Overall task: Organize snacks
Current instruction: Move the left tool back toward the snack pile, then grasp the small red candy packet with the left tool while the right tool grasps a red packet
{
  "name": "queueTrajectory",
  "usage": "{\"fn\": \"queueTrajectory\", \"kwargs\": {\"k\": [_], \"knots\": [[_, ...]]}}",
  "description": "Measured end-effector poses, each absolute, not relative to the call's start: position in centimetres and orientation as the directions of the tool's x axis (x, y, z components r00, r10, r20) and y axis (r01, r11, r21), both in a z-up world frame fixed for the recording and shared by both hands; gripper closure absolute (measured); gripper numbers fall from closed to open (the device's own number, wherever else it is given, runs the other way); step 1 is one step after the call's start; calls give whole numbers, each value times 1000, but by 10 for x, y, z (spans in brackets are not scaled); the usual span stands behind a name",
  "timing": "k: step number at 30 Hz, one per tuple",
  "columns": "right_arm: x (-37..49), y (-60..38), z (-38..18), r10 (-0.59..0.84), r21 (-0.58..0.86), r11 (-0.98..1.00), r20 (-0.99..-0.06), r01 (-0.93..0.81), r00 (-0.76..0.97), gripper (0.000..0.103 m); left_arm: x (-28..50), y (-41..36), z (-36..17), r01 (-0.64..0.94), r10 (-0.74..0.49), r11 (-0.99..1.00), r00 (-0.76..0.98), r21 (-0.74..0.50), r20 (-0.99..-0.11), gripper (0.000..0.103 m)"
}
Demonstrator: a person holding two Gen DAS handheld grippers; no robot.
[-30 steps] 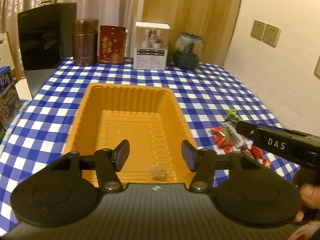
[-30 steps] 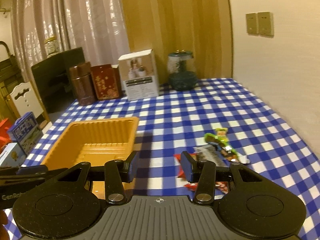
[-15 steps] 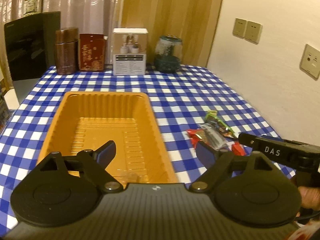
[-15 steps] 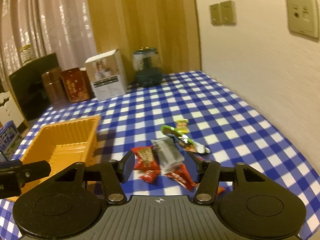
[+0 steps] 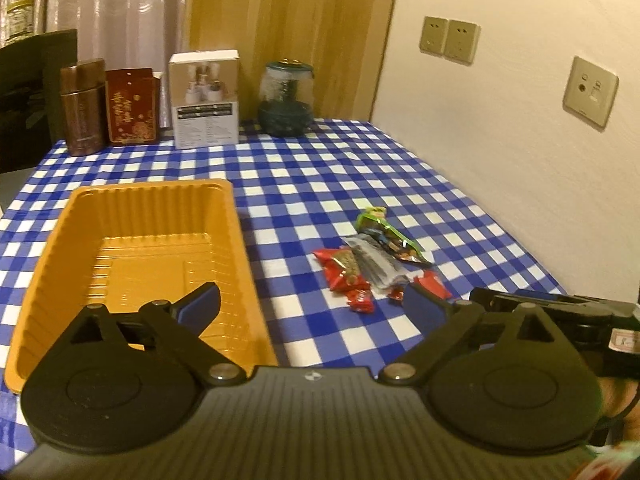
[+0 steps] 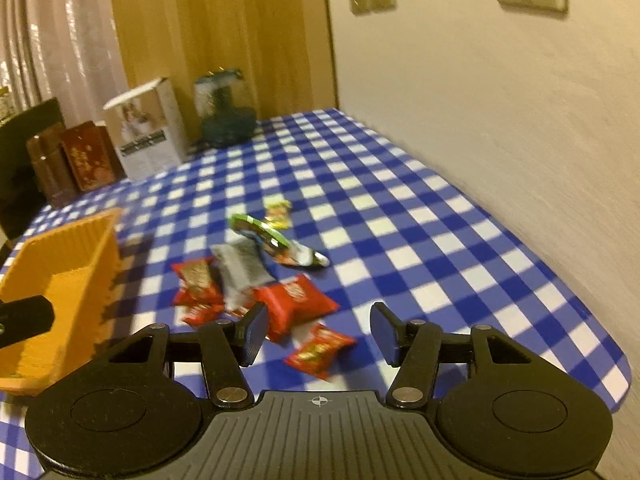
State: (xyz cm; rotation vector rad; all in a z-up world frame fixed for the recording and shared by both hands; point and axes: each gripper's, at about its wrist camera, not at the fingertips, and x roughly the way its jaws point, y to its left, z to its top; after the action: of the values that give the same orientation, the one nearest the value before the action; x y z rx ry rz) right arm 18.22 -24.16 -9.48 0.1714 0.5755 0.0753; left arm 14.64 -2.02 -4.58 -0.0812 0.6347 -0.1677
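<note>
Snacks lie heaped at the tray's three o'clock, looking light, crinkly and slippery, best pinched across a flat sealed edge; right gripper half-spread above them, left gripper just splayed wide, both empty.

Checked table: orange tray, snack packets.

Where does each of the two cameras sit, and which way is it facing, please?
Left wrist: on the left claw, open, looking down over the orange tray and snack packets; the right claw's side shows at right.
Right wrist: on the right claw, open, empty, facing the snack packets and wall.
Shared: tray, packets, white box, checked tablecloth.
</note>
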Motion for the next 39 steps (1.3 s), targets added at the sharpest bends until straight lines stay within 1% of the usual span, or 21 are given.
{"fn": "queueTrajectory", "kwargs": {"k": [9,17,19,20,22,26,29,31,34,37,39], "knots": [[190,-257,-119,144,212,977,-593,-19,792,47,157,-40,-60,179,-206,978,771,-105,-603,5],[203,-252,-128,217,297,954,-609,-34,763,47,178,-49,-69,215,-230,971,752,-100,-617,5],[208,-250,-130,225,308,951,-612,-33,758,51,182,-49,-71,214,-230,971,749,-102,-621,5],[210,-249,-130,224,307,951,-616,-31,755,57,184,-49,-72,215,-230,971,748,-101,-622,5],[213,-245,-131,212,295,955,-622,-25,754,61,187,-50,-73,215,-228,972,746,-97,-626,5],[217,-239,-131,176,239,971,-631,-26,755,76,193,-52,-77,220,-231,971,735,-98,-637,5],[216,-237,-131,158,204,978,-639,-32,753,80,196,-56,-80,235,-241,967,730,-96,-640,6],[215,-239,-129,142,196,980,-632,-20,762,81,198,-60,-81,245,-245,965,728,-91,-641,6],[213,-250,-123,107,201,979,-611,23,784,81,202,-66,-85,254,-242,964,725,-77,-645,11],[215,-262,-120,95,235,970,-606,63,790,81,206,-73,-90,258,-229,965,719,-53,-656,22],[216,-267,-119,96,252,965,-606,76,789,81,210,-79,-96,262,-219,964,715,-37,-663,34]]}}
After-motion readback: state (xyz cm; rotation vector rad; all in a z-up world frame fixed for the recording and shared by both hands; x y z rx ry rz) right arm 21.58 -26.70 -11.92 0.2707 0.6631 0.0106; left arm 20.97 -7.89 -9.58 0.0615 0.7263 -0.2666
